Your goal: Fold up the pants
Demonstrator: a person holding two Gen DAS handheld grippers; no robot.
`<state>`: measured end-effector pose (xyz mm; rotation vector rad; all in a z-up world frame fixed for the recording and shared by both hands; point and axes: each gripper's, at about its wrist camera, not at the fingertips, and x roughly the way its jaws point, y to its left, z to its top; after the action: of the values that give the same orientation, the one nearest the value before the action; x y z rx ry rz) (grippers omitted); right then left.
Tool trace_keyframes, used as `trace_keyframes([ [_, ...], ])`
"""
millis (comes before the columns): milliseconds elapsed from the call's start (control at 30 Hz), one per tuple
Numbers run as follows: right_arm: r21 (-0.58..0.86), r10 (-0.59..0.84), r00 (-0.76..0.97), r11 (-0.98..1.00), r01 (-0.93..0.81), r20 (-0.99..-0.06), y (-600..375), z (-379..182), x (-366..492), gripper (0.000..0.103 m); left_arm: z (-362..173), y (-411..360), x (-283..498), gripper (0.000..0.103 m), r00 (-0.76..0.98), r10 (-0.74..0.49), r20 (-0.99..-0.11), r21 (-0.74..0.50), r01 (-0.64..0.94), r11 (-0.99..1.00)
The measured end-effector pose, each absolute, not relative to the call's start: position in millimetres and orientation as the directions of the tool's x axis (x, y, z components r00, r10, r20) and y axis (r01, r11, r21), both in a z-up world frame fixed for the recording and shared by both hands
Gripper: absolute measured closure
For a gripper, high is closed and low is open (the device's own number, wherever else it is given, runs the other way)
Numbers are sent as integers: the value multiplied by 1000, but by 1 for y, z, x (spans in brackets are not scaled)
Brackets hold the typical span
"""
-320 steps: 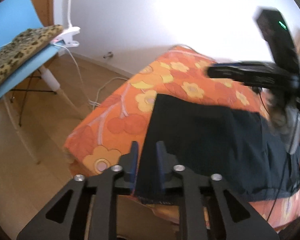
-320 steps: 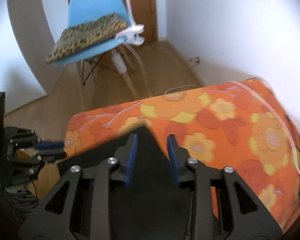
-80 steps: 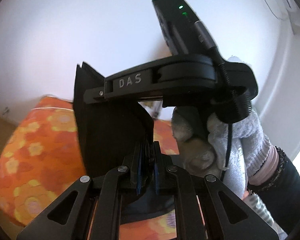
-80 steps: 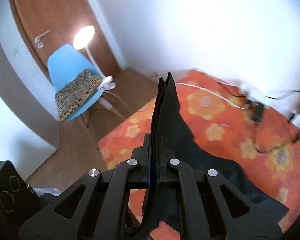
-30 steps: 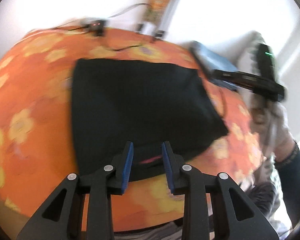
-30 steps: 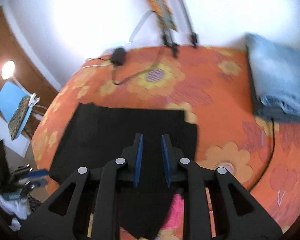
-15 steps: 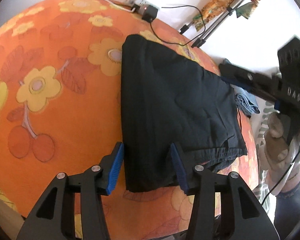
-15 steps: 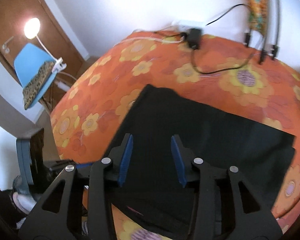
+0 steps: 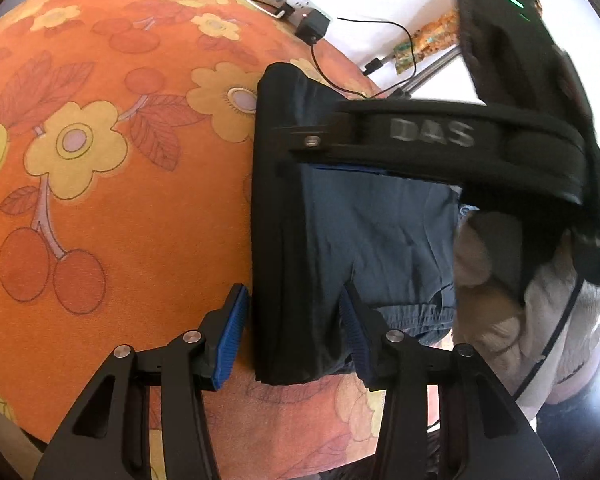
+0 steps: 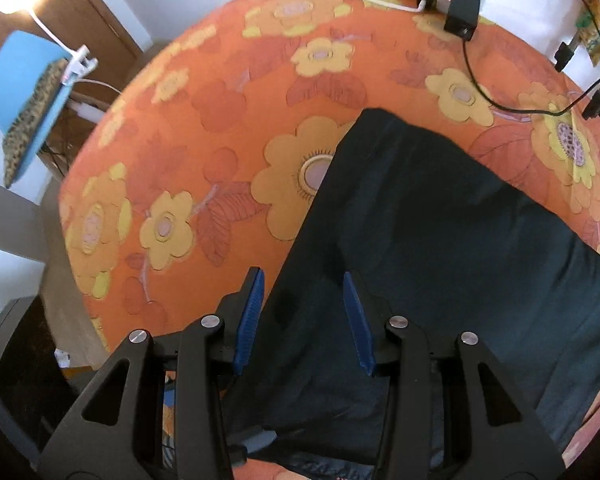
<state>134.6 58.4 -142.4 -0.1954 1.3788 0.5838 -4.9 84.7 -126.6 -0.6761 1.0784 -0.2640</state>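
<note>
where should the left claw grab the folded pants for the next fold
Probably the near left corner of the pants. The left claw hangs open over that corner, one finger off the folded edge on the orange cover. Come straight down and pinch the stacked layers where the edge looks thick and straight.

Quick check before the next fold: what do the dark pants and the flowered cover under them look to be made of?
Pants: thin woven cloth, likely cotton or a blend, matte black to dark blue; it drapes in soft creases and shows a stitched hem.
Flowered cover: soft printed fabric, matte, orange with yellow flowers; it lies smooth over a padded surface. Exact fibre cannot be told.
</note>
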Motion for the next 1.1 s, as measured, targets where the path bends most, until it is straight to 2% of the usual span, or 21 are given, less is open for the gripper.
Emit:
trace_keyframes([
  [67,178,244,69,848,-499,-967,64,-147,136,60,-125,83,-6,76,475,-506,-720,-620,-111,777],
  [133,148,209,68,851,-504,-975,68,-151,137,60,-122,82,-8,82,485,-512,-709,-626,-98,774],
  [400,30,82,72,839,-543,-994,89,-165,137,59,-110,76,-7,82,507,-509,-696,-615,-54,787],
  [433,23,75,74,837,-546,-994,91,-164,137,61,-111,76,-8,82,507,-508,-696,-614,-54,787],
  [467,18,73,79,838,-546,-994,91,-164,137,71,-110,76,-8,82,506,-504,-700,-609,-55,791],
  [533,19,75,82,838,-545,-994,89,-163,138,80,-109,74,-8,82,505,-498,-705,-604,-60,794],
  [600,54,106,68,846,-530,-992,83,-160,140,88,-109,72,-6,74,503,-487,-714,-594,-67,802],
  [633,65,116,65,850,-524,-991,81,-159,141,92,-109,70,-5,65,500,-471,-727,-576,-72,814],
  [667,81,132,64,853,-515,-989,78,-157,141,94,-108,67,-3,50,499,-456,-737,-562,-79,823],
  [733,107,163,70,859,-500,-984,70,-155,141,96,-113,68,-2,43,499,-424,-756,-541,-112,834],
  [1000,189,263,99,866,-463,-960,51,-137,143,98,-110,62,1,44,520,-463,-717,-578,-74,812],
  [1033,201,277,105,865,-459,-955,50,-133,142,98,-107,61,1,46,535,-456,-712,-569,-58,820],
  [1100,217,299,116,866,-451,-947,49,-128,142,98,-101,57,1,62,553,-454,-699,-556,-20,831],
])
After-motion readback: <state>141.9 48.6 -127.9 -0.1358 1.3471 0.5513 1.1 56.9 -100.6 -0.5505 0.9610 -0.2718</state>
